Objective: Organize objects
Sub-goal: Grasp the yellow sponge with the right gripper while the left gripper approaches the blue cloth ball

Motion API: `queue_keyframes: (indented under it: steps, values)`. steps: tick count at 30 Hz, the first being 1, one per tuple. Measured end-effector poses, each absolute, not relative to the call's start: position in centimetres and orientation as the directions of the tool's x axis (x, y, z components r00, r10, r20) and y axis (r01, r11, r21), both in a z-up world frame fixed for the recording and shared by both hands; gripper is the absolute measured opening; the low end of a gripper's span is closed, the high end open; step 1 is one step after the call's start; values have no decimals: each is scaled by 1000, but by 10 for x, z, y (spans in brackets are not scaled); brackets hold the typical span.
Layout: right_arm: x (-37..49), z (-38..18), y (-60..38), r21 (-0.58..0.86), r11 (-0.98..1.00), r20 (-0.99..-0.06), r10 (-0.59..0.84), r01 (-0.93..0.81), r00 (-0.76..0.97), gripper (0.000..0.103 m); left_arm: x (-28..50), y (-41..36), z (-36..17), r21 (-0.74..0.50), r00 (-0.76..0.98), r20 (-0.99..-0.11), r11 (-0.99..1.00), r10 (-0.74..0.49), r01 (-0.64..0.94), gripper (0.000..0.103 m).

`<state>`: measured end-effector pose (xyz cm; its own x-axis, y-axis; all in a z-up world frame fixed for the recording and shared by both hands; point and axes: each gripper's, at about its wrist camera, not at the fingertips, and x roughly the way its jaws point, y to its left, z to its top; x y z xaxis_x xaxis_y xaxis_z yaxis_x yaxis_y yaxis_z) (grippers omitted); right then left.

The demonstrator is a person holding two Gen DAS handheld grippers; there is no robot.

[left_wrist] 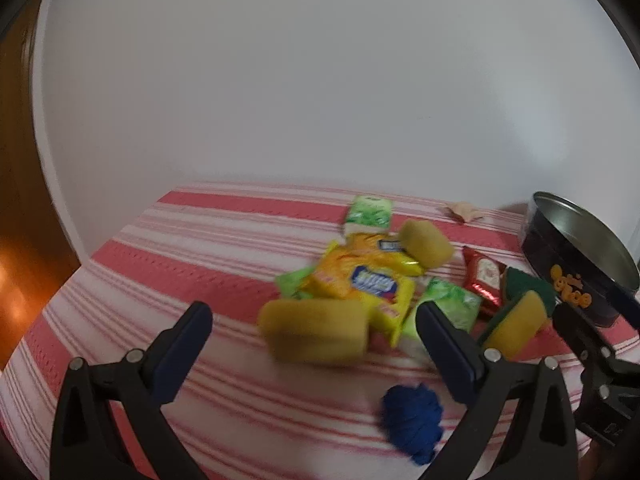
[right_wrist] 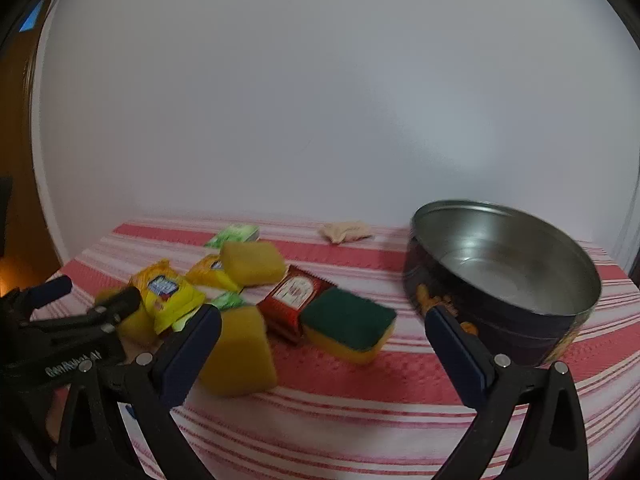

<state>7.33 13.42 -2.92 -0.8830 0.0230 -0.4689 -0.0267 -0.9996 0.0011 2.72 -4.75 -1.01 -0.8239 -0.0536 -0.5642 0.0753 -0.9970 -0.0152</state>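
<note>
**Tin bare, clutter spread on the striped cloth**

Your round tin (right_wrist: 500, 280) stands open at 2 o'clock from your right hand-held gripper (right_wrist: 324, 344); its shiny metal inside holds nothing. Its dark wall carries orange lettering, and in the left wrist view the tin (left_wrist: 576, 264) sits at the far right edge.

The things to sort lie in a loose heap on the counter, which wears a red-and-white striped cloth (right_wrist: 340, 420). You have yellow sponges (right_wrist: 240, 352), one more with a green scouring face (right_wrist: 348, 324), a red packet (right_wrist: 294, 300), yellow packets (right_wrist: 168, 296) with a blue label, and green packets (right_wrist: 232, 236) toward the wall. A small beige scrap (right_wrist: 346, 232) lies apart at the back, near the tin. A blue wad (left_wrist: 412, 420) lies close in front of the heap in the left view.

Your right hand-held gripper is spread wide and grasps nothing. The heap lies from 10 to 12 o'clock of it, with a plain yellow sponge just beside its left finger (right_wrist: 192, 348) and the tin just past its right finger.

Your left hand-held gripper (left_wrist: 316, 348) is likewise spread wide and bare. A blurred yellow sponge (left_wrist: 316, 332) lies on the cloth in the gap ahead of it, with the rest of the heap from 12 to 2 o'clock.
</note>
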Motion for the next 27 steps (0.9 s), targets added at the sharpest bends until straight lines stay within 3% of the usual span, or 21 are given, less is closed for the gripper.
queue_keyframes:
  steps: [7,15,27]
  values:
    - [74,-30,120,-46,-998,-482,-8,34,-876,103,36,-56,-11,-30,-821,-568,-995,-59,92,103]
    - [70,-31,116,-45,-997,-508,-34,66,-861,103,49,-39,-17,106,-824,-554,-992,-118,71,102]
    - [69,-31,111,-47,-994,-507,-65,104,-859,103,49,-49,-19,72,-802,-587,-993,-114,89,102]
